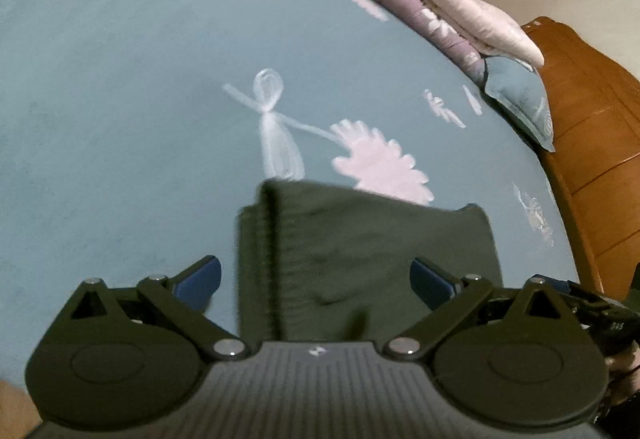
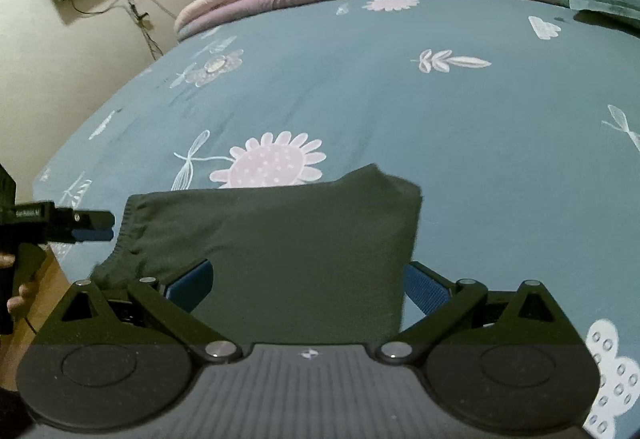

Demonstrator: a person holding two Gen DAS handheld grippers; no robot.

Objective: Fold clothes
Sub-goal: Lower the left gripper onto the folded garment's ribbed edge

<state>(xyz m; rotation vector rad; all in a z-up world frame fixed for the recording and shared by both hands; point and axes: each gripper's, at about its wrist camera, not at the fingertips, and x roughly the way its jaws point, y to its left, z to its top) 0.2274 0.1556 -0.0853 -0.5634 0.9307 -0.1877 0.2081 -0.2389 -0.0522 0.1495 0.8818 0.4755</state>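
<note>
In our left wrist view, the left gripper (image 1: 316, 277) has its jaws spread wide, holding nothing, above a folded dark green garment (image 1: 360, 259) lying on the blue flowered bed sheet (image 1: 120, 119). In our right wrist view, the right gripper (image 2: 308, 281) likewise stands wide apart over the garment (image 2: 280, 239), whose elastic waistband (image 2: 124, 227) lies just beside the left gripper (image 2: 94, 225).

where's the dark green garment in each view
Left wrist: the garment fills the lower centre, between the open left tongs, ribbed band on its left.
Right wrist: the garment lies lower centre, between the open right tongs, ribbed band at its left end.
Shared landmark: the pink flower printed on the sheet, just beyond the garment's far edge.
</note>
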